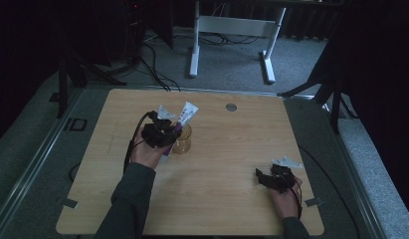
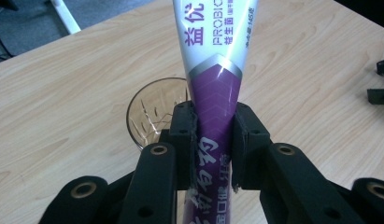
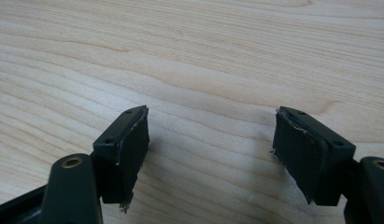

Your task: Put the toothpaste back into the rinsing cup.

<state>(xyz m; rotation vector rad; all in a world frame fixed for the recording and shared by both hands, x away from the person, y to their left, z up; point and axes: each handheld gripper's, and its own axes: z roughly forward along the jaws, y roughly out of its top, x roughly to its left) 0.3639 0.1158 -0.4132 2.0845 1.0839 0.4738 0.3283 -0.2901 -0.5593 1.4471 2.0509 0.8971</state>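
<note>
A white and purple toothpaste tube (image 2: 216, 70) is clamped between the jaws of my left gripper (image 2: 214, 142), which is shut on its purple lower part. In the high view the left gripper (image 1: 168, 133) holds the tube (image 1: 187, 113) tilted, white end up, just left of an amber glass cup (image 1: 182, 141). The left gripper view shows the cup (image 2: 154, 109) standing empty on the table right behind the jaws. My right gripper (image 1: 260, 177) rests low near the table's front right, open, and its jaws (image 3: 210, 154) stand wide apart over bare wood.
The wooden table (image 1: 232, 144) has a round grey grommet (image 1: 231, 107) near its far edge. A white desk frame (image 1: 232, 30) stands on the grey floor beyond the table. Dark stands and cables flank the table's far corners.
</note>
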